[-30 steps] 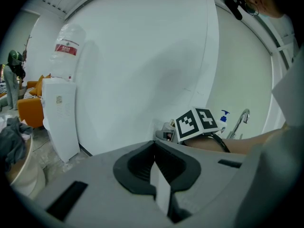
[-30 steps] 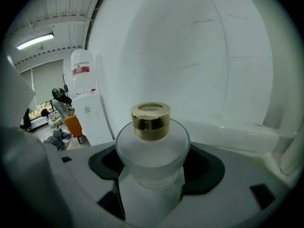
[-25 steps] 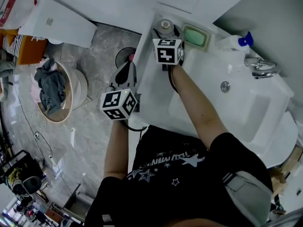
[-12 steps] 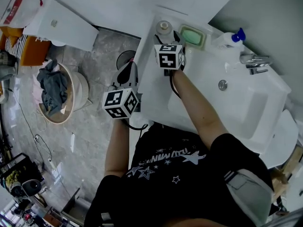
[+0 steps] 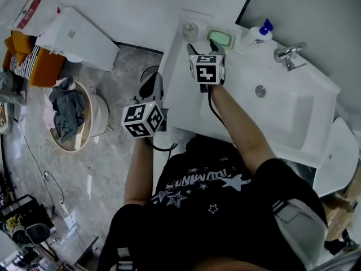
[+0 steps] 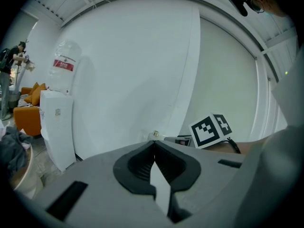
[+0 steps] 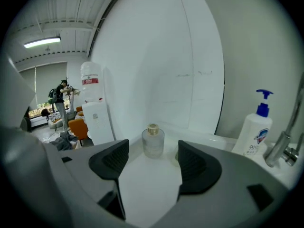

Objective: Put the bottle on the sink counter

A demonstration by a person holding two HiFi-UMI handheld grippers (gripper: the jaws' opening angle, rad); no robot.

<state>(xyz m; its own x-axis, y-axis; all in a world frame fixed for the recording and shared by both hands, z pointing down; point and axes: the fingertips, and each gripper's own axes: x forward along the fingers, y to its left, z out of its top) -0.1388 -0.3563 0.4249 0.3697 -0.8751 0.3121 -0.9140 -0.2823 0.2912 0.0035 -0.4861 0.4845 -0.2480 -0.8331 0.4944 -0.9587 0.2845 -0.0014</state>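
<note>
A small clear glass bottle [image 7: 153, 143] with a gold neck stands upright on the white sink counter [image 7: 142, 175], at its far left corner by the wall; it also shows in the head view as the bottle [image 5: 190, 29]. My right gripper [image 7: 152, 163] is open, its jaws apart and empty, a short way back from the bottle. In the head view the right gripper [image 5: 206, 49] hovers over the counter [image 5: 179, 72]. My left gripper [image 6: 153, 148] is shut with nothing in it, held off the counter's left side [image 5: 151, 89].
A green soap dish [image 5: 220, 37] sits right of the bottle. A soap pump bottle [image 7: 255, 128] and a tap [image 5: 289, 53] stand at the basin's back. A laundry basket [image 5: 73, 117] and a white water dispenser [image 5: 79, 35] are on the floor to the left.
My right gripper has drawn back from the bottle, which now stands free on the counter. The head view has shifted. The left gripper has barely moved.
</note>
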